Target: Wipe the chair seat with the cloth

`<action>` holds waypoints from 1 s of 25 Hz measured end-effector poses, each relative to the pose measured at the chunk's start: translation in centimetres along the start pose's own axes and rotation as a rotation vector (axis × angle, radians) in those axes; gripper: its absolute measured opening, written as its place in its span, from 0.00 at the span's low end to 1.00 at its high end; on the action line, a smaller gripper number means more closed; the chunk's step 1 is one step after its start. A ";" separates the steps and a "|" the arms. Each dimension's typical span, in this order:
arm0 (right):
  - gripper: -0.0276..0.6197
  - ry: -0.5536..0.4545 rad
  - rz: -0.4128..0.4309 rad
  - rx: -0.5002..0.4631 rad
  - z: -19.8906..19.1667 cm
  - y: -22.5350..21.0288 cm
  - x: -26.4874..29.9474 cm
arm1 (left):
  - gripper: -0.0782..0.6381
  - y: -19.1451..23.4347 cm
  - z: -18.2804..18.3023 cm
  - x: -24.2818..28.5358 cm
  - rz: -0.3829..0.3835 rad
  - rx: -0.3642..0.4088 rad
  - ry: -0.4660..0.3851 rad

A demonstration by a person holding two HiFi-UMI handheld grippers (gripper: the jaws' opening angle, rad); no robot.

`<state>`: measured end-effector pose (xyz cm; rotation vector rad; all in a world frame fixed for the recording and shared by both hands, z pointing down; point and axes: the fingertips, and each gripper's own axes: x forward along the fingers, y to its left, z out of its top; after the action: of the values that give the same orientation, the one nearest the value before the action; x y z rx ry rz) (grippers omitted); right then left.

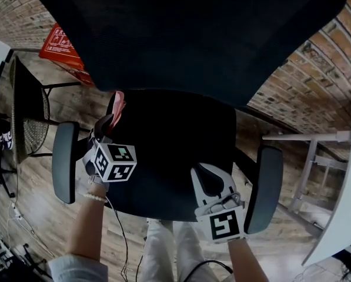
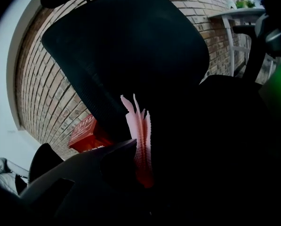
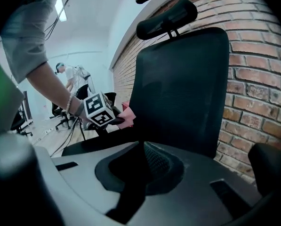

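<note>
The black chair seat point(image 1: 163, 140) lies below me, its tall mesh backrest point(image 1: 187, 34) beyond it. My left gripper point(image 1: 107, 124) hovers over the seat's left rear edge, shut on a pink cloth point(image 1: 117, 103). In the left gripper view the cloth point(image 2: 139, 131) stands up in folds from between the dark jaws of the left gripper point(image 2: 142, 169). My right gripper point(image 1: 200, 172) rests low over the seat's right front, shut with nothing in it. From the right gripper view I see the right gripper point(image 3: 140, 146), the cloth point(image 3: 127, 113) and the backrest point(image 3: 182, 84).
Grey armrests flank the seat, one at left point(image 1: 65, 160) and one at right point(image 1: 263, 187). A red sign point(image 1: 60, 46) leans on the brick wall. A second dark chair point(image 1: 28, 116) stands to the left and a white table point(image 1: 346, 204) to the right. Cables trail on the wooden floor.
</note>
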<state>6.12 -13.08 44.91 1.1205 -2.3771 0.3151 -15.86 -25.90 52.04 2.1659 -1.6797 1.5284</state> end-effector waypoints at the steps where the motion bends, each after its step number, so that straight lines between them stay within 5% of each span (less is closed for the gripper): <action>1: 0.13 0.008 -0.007 -0.017 -0.1 -0.3 0.7 | 0.15 0.1 -0.2 0.4 0.005 0.008 0.009; 12: 0.13 -0.016 -0.027 0.150 -0.5 -1.9 5.7 | 0.15 1.1 -2.3 4.4 0.050 0.032 0.131; 19: 0.13 0.033 -0.077 0.262 -3.0 -1.6 4.4 | 0.15 -2.0 -1.7 5.8 -0.001 -0.005 0.168; 25: 0.13 0.054 -0.112 0.303 -4.8 -2.1 2.7 | 0.15 -7.2 0.9 6.9 -0.077 0.063 0.145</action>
<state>7.91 -14.27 50.46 1.3555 -2.2592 0.6750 -10.28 -28.36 59.92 2.0651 -1.5078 1.6930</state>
